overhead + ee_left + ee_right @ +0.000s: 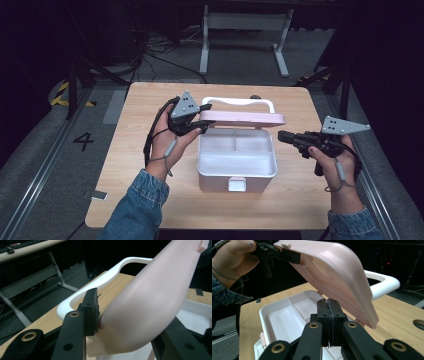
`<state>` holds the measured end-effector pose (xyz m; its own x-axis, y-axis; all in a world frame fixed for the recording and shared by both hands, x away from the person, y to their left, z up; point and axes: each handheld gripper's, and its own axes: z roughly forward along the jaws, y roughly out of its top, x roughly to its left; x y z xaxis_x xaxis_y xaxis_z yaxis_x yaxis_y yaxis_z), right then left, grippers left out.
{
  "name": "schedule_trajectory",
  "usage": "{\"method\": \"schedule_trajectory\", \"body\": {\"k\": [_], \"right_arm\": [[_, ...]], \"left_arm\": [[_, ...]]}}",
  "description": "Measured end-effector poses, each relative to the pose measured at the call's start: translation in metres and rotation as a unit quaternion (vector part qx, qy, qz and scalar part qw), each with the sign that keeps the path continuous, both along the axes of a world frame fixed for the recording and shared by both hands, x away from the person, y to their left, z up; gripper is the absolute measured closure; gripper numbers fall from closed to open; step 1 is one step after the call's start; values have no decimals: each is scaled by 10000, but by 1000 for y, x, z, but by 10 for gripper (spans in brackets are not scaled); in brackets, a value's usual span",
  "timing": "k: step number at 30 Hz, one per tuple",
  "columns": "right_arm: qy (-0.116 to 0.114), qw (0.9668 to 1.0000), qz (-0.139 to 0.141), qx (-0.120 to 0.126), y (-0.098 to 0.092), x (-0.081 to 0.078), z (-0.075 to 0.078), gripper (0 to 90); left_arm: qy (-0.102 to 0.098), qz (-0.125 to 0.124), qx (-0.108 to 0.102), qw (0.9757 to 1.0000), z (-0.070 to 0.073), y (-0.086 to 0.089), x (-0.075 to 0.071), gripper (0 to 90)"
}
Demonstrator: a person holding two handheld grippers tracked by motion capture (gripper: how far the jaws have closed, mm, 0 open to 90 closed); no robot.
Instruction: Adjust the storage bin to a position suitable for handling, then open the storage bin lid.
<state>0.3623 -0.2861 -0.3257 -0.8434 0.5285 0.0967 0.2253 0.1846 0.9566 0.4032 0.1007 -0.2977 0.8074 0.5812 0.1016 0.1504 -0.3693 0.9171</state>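
The left gripper [203, 119] pinches the raised pink lid [247, 118] (box [237, 172] open) while the right gripper [281, 135] hangs beside it, jaws closed on nothing.

Bench [150, 200]: light wood top, rounded corners. Floor [40, 145]: grey carpet, marked with a black "4" [83, 141] and yellow-black hazard tape [62, 95]. Beyond: white desk frame [245, 30], loose cables [150, 50]. Surroundings dark, unlit.
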Motion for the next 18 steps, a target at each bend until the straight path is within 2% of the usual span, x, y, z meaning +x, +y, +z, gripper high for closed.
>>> {"method": "schedule_trajectory", "body": {"k": [8,16,18], "right_arm": [[30,9998,-199,48,-15,-9,0,883],[78,9994,-337,69,-24,-12,-2,877],[104,9993,-349,72,-26,-12,-3,877]], "left_arm": [[200,-81,-78,9997,5,2,14,631],[139,28,-64,9999,7,1,27,637],[120,98,-69,9999,8,0,35,637]]}}
